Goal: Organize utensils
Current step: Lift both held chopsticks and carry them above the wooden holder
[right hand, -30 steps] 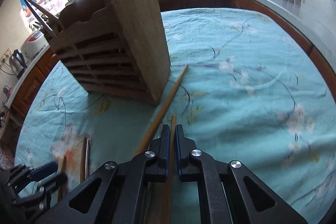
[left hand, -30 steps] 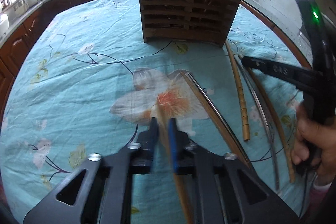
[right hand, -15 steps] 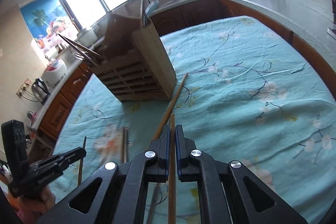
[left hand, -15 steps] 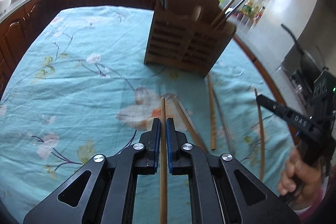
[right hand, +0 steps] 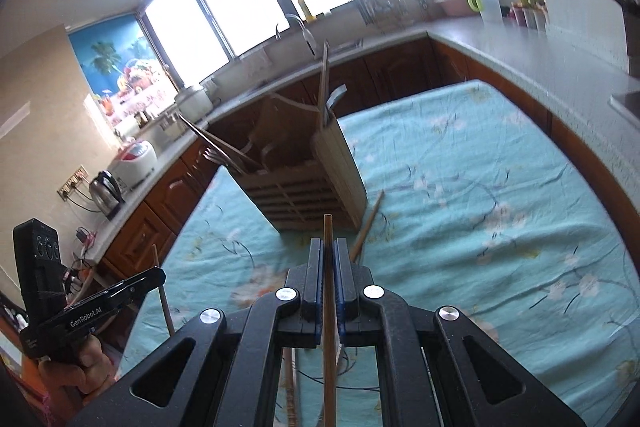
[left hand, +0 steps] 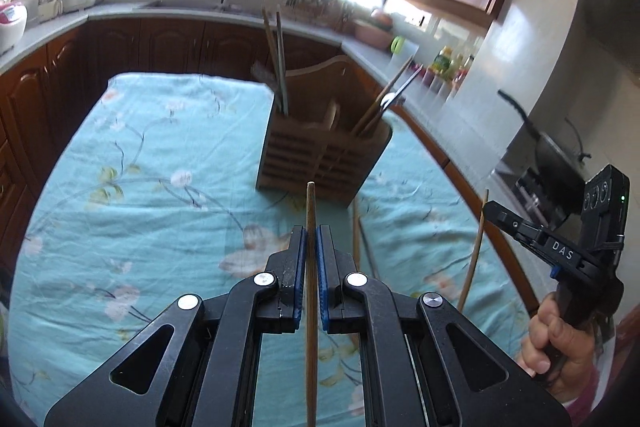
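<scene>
My left gripper (left hand: 311, 231) is shut on a wooden chopstick (left hand: 311, 203) that sticks out past the blue pads, held in the air over the table. My right gripper (right hand: 328, 245) is shut on another wooden chopstick (right hand: 328, 227). Ahead of both stands the slatted wooden utensil holder (left hand: 320, 159) (right hand: 308, 191), with several chopsticks and utensils leaning out of its top. In the left wrist view the right gripper (left hand: 486, 206) shows at the right edge with its chopstick (left hand: 474, 255). In the right wrist view the left gripper (right hand: 158, 271) shows at the lower left.
More chopsticks (left hand: 355, 231) lie on the teal flowered tablecloth (left hand: 140, 167) just in front of the holder; one (right hand: 368, 223) leans by its right corner. Dark wooden cabinets and a grey counter (right hand: 520, 47) ring the table. A kettle (right hand: 105, 191) sits at the left.
Both grippers have lifted off the cloth with their chopsticks and tilted up, so the holder now looks smaller and farther, and more of the kitchen shows.
</scene>
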`<control>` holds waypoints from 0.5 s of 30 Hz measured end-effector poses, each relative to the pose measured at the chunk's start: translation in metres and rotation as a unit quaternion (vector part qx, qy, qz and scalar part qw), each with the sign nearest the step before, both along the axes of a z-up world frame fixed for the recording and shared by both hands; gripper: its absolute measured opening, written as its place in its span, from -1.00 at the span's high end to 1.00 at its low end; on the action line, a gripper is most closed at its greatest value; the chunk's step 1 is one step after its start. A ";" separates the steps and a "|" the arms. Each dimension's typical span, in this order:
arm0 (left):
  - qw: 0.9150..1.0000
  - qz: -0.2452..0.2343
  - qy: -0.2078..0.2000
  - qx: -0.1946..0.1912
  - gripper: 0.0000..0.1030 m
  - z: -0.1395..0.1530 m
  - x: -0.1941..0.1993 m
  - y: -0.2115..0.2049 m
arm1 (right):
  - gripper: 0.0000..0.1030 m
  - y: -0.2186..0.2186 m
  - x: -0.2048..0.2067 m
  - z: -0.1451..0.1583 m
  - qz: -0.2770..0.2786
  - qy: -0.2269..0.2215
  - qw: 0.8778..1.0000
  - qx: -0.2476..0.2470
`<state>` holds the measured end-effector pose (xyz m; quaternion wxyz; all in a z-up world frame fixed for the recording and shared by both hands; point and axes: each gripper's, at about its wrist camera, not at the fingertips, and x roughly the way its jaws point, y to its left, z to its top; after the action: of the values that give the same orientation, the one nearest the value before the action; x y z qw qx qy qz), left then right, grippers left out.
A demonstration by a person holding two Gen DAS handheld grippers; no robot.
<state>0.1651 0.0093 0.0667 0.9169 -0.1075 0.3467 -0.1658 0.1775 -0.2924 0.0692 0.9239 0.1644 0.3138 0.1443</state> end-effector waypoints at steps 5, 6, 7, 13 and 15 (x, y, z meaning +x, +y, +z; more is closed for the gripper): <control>1.000 0.009 -0.025 -0.003 0.91 0.018 -0.003 0.006 | 0.91 -0.001 -0.006 0.022 -0.002 -0.032 0.999 0.008; 0.999 0.010 -0.030 -0.003 0.91 0.021 -0.003 0.007 | 0.91 -0.001 -0.006 0.026 -0.002 -0.036 0.999 0.007; 0.999 0.011 -0.032 -0.003 0.91 0.023 -0.003 0.008 | 0.91 -0.001 -0.006 0.029 -0.002 -0.041 0.999 0.007; 0.999 0.016 -0.044 -0.001 0.91 0.030 -0.001 0.011 | 0.92 0.000 -0.004 0.043 -0.002 -0.060 0.998 0.008; 0.999 0.016 -0.045 -0.001 0.91 0.031 0.001 0.011 | 0.92 0.001 -0.003 0.045 -0.002 -0.064 0.998 0.008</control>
<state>0.1658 0.0203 0.0979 0.9340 -0.1063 0.3030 -0.1563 0.1745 -0.2915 0.1143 0.9412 0.1624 0.2526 0.1551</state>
